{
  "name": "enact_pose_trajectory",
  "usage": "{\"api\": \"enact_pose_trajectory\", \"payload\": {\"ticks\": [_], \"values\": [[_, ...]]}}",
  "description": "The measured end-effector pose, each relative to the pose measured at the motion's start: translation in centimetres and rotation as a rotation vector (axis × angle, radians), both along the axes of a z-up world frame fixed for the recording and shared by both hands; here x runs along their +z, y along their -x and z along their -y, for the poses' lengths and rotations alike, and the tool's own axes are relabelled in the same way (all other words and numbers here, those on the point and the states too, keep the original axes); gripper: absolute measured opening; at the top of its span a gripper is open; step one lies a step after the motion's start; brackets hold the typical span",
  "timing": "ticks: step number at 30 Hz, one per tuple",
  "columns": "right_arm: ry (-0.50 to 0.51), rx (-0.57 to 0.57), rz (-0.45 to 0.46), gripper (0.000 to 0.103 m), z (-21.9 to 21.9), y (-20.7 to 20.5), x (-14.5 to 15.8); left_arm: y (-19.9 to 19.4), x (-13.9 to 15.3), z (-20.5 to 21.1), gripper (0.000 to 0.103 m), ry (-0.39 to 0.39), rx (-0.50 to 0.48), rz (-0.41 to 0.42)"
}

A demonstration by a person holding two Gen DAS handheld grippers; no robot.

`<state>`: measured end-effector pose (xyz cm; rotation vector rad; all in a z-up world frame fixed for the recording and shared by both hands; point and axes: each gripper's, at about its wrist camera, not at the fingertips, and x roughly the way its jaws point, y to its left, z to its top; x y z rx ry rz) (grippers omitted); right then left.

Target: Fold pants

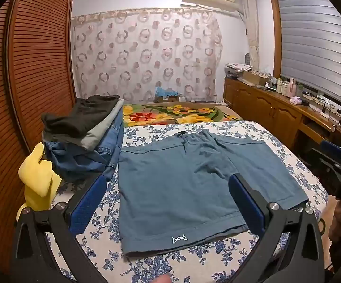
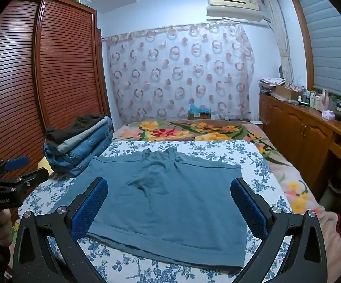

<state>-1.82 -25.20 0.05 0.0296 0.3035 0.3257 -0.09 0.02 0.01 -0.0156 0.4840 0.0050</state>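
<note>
The pants (image 1: 189, 188), really a pair of short teal-blue ones in a soft, matte knit, lay spread flat on the bed (image 1: 288, 148), near its front edge, on a white sheet (image 2: 128, 266) printed with blue flowers. Their waistband, slightly bunched and rumpled around a dark drawstring, pointed toward the far end of the bed, and the two legs pointed toward the cameras. A small white zigzag logo (image 1: 179, 239) sat near the hem of one leg, and the hems showed a neat stitched band with a darker layer peeking out underneath. Shallow creases gathered at the crotch, while the leg panels looked smooth. The left claw (image 1: 168, 188) hovered above the near hems with its jaws spread wide, holding nothing; its blue, finely dimpled pads (image 1: 87, 207) sat in black angular frames with round silver bolts. The right claw (image 2: 169, 193) hung likewise wide open and empty over the pants, seen in the right wrist view. Just beside the pants, to the left, stood a stack of folded clothes (image 1: 85, 136): blue denim at the bottom, grey cloth, then black on top. A yellow cloth (image 1: 38, 179) lay next to that stack. Beyond the sheet, a bright flowered blanket (image 1: 177, 114) covered the far part of the bed.
</note>
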Motion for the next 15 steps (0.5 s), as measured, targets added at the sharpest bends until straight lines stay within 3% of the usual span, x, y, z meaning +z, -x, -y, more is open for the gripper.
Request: {"api": "enact_pose_trajectory", "payload": {"ticks": [15], "values": [[-0.005,-0.014,-0.008,0.103,-0.12,0.53,0.21,-0.17,0.00,0.41,0.103,-0.004,-0.004,-0.019]]}}
